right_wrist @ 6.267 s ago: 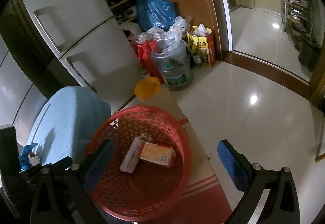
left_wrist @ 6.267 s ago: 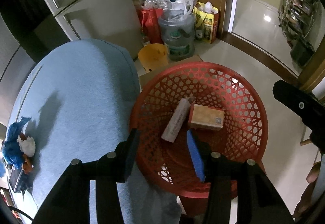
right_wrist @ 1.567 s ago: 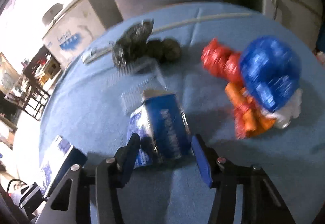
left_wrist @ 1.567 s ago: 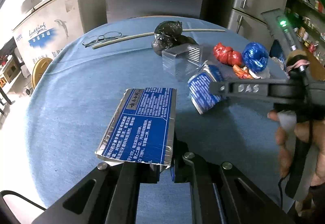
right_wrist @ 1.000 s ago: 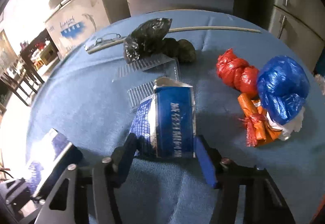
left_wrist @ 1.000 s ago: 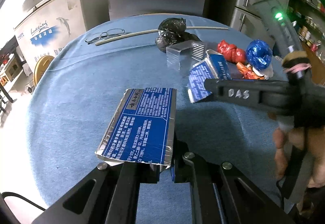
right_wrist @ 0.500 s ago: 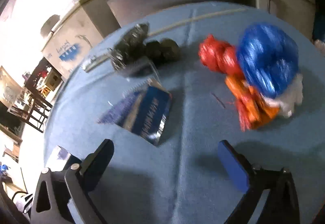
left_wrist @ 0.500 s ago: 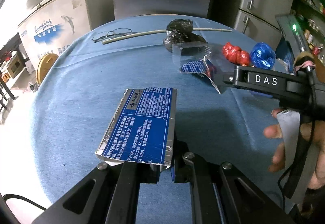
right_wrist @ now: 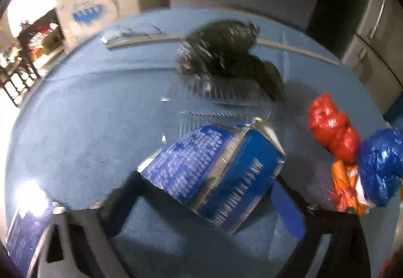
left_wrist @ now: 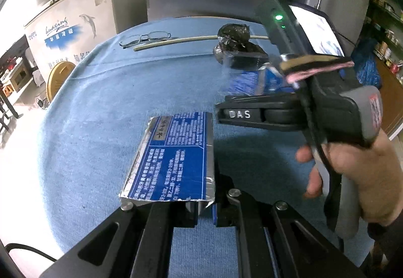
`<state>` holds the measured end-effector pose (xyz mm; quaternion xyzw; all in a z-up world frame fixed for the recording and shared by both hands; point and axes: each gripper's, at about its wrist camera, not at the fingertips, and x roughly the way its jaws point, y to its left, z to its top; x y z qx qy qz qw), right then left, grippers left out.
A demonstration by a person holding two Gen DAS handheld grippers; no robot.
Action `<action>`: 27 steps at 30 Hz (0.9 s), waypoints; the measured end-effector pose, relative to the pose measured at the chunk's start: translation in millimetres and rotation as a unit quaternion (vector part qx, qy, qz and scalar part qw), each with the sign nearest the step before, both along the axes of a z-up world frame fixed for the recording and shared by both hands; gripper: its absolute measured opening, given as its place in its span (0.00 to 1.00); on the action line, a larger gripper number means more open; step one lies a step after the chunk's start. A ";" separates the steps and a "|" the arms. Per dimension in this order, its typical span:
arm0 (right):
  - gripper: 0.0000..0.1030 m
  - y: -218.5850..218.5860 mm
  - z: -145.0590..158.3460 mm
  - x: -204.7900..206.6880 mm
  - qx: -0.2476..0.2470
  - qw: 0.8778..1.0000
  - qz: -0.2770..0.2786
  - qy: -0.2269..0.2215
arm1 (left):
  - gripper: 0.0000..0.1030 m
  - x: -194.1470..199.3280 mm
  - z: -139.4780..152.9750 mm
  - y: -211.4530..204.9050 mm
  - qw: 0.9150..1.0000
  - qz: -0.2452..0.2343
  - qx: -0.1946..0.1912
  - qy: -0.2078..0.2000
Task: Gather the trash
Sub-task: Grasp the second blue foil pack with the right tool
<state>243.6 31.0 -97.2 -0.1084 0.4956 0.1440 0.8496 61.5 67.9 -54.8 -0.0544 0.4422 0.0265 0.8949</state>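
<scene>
My left gripper (left_wrist: pixel 204 215) is shut on a flattened blue and silver carton (left_wrist: pixel 173 159) and holds it above the blue tablecloth (left_wrist: pixel 100 106). My right gripper (right_wrist: pixel 209 192) is open around a second crumpled blue and silver carton (right_wrist: pixel 216 172) that lies on the cloth; the view is blurred and I cannot tell if the fingers touch it. In the left wrist view the right gripper's body (left_wrist: pixel 302 91) sits over that carton (left_wrist: pixel 254 81).
A black bag (right_wrist: pixel 226 51), a clear plastic tray (right_wrist: pixel 226 99), a red bag (right_wrist: pixel 332 126), a blue bag (right_wrist: pixel 380 167) and orange wrappers (right_wrist: pixel 345 187) lie on the table. Glasses (left_wrist: pixel 146 38) and a white stick (left_wrist: pixel 176 41) lie at the far side. Fridges stand behind.
My right gripper has come back over the crumpled carton, its fingers now on either side of it. My left gripper still holds its flat carton in the same place.
</scene>
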 end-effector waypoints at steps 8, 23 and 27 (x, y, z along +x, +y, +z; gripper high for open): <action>0.16 -27.4 -10.9 12.8 0.074 0.997 -0.001 0.033 | 0.07 -0.6 -0.6 -3.2 1.000 -0.001 0.003 -0.001; 0.20 45.2 -20.0 17.7 -0.110 0.982 0.110 -0.107 | 0.07 6.7 -6.3 5.6 1.000 0.003 0.001 0.007; 0.04 26.9 2.1 29.3 -0.034 0.992 0.072 -0.096 | 0.07 7.3 -7.5 7.8 1.000 0.004 0.005 0.008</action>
